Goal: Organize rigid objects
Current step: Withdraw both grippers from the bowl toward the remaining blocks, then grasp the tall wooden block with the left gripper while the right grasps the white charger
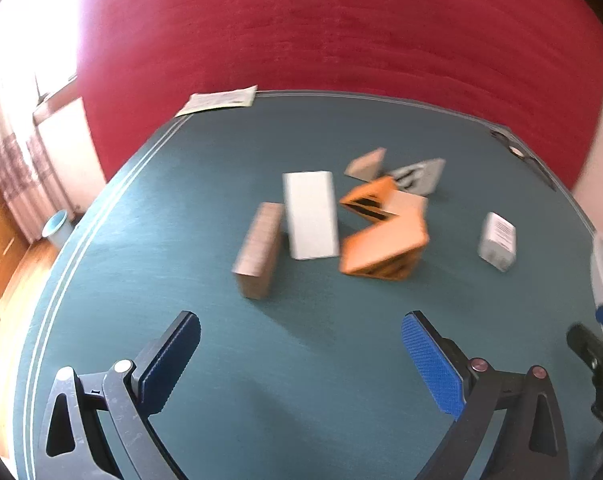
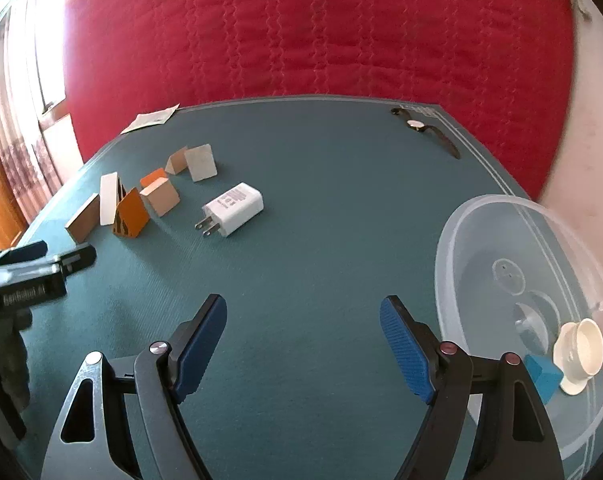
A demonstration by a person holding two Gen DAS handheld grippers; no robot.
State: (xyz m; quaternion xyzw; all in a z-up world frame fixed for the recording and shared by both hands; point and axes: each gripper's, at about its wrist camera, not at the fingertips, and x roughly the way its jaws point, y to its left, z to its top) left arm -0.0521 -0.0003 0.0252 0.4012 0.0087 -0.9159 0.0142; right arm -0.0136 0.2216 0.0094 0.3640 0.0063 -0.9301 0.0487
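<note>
My left gripper (image 1: 301,364) hangs above the bare green tabletop (image 1: 149,264), its blue-padded fingers (image 1: 431,364) spread wide with nothing between them. My right gripper (image 2: 303,344) is likewise wide open and empty over the near middle of the tabletop.

Towards the far left part of the tabletop lies a loose cluster of small blocks, blurred in the left wrist view. A tan wooden block (image 1: 259,244) stands on edge nearest the left gripper, with a white block (image 1: 311,216) just beside it. Two orange blocks with black stripes (image 1: 383,236) lean together next to the white one, a pale wooden piece tucked against them. Beyond these sit a small tan wedge (image 1: 366,165) and a grey wedge (image 1: 419,176).

A white plug adapter (image 2: 233,209) lies on its side apart from the cluster, nearer the middle of the tabletop, its two prongs pointing towards the near left.

At the near right edge stands a clear plastic bowl (image 2: 465,240), holding a cream-coloured cup-like piece (image 2: 579,350) and a blue block (image 2: 543,374). A wristwatch (image 2: 425,130) lies at the far right corner, and a sheet of paper (image 2: 151,119) overhangs the far left corner. A red quilted cover (image 2: 301,32) rises behind the far edge.
</note>
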